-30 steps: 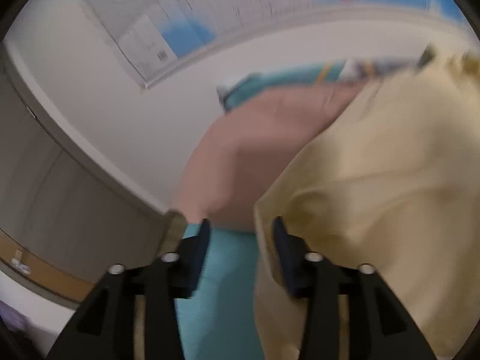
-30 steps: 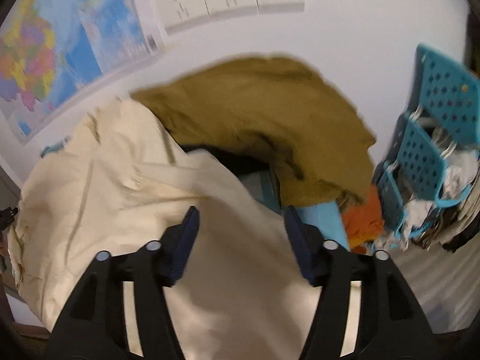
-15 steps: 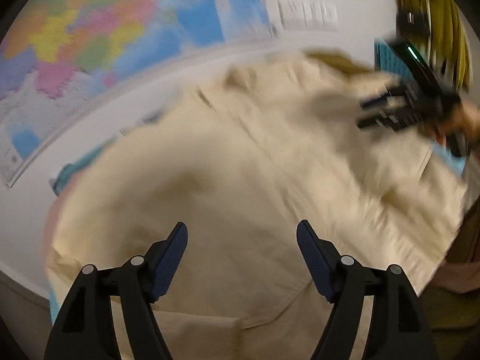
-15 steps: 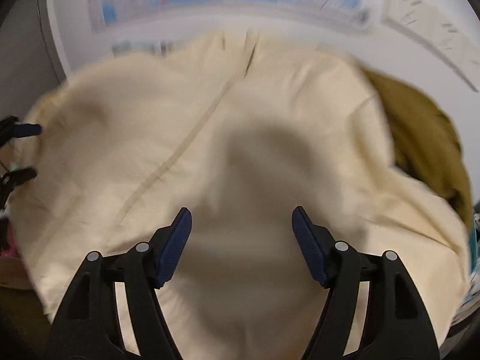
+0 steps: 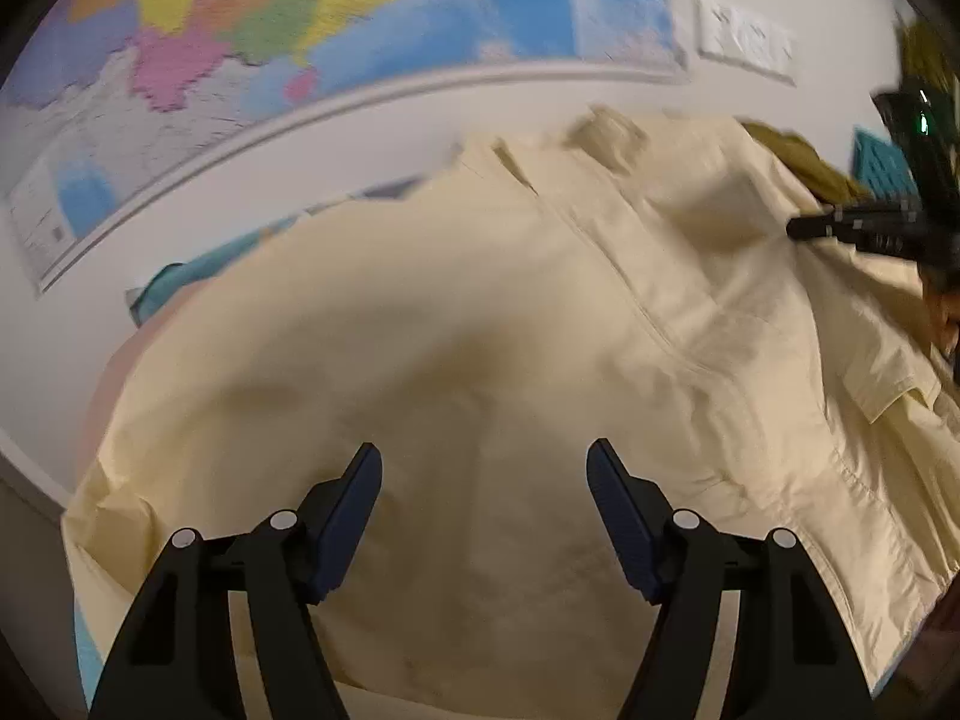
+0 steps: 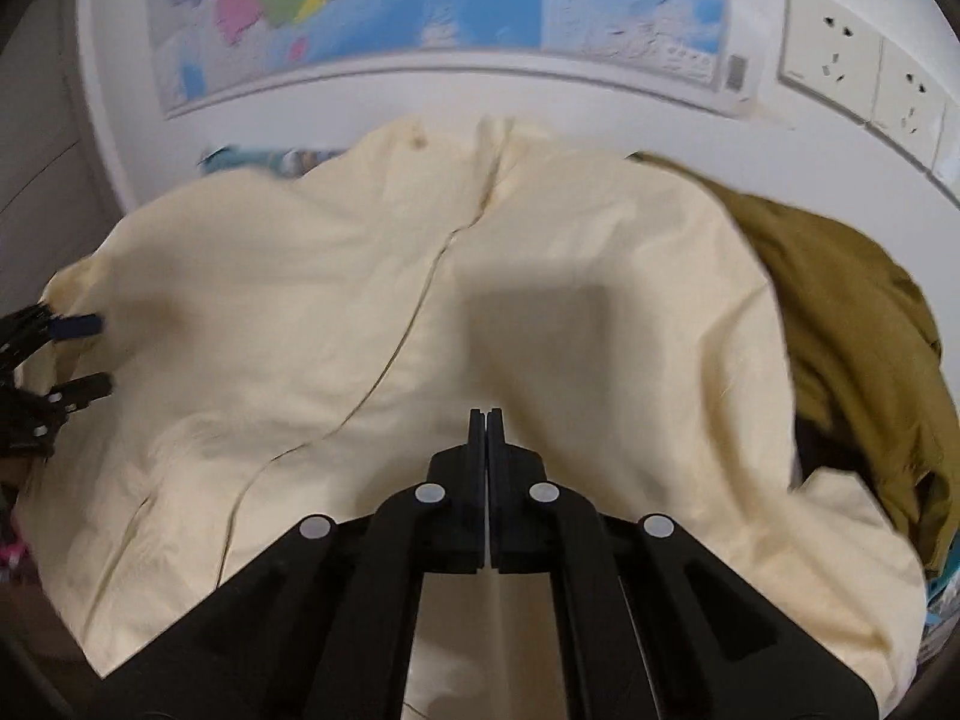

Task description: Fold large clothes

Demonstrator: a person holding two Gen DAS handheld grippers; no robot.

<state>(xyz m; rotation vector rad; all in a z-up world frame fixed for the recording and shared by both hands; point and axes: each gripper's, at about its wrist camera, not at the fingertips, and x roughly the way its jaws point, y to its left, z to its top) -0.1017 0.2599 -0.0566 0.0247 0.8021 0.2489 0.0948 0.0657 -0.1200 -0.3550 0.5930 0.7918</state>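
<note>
A large cream-yellow shirt (image 5: 480,372) lies spread over the work surface and fills the middle and lower part of both wrist views. No basket or bin can be made out clearly; only a bit of perforated teal plastic (image 5: 879,159) shows at the right edge of the left wrist view, and what is in it cannot be told. In the right wrist view the shirt's (image 6: 420,312) long seam or placket runs from the upper centre of the frame, just under the wall, down toward the lower left, so the garment's long axis lies roughly away from the camera, with what looks like the collar end at the top near the wall. In the left wrist view the same seam runs from upper centre down toward the right. An olive-brown garment (image 6: 852,312) lies at the right of the right wrist view, partly under the shirt's edge. A coloured wall map (image 6: 432,6) hangs above, with white wall sockets (image 6: 864,78) to its right. The left gripper (image 5: 483,510) sits over the shirt's lower part with its jaws spread wide, having just narrowed slightly, and fabric is seen below the gap rather than pinched. The right gripper (image 6: 485,420) has just snapped its jaws together; they are pressed flat against each other at the shirt's near side, and whether a fold of cloth is caught between them cannot be told.
</note>
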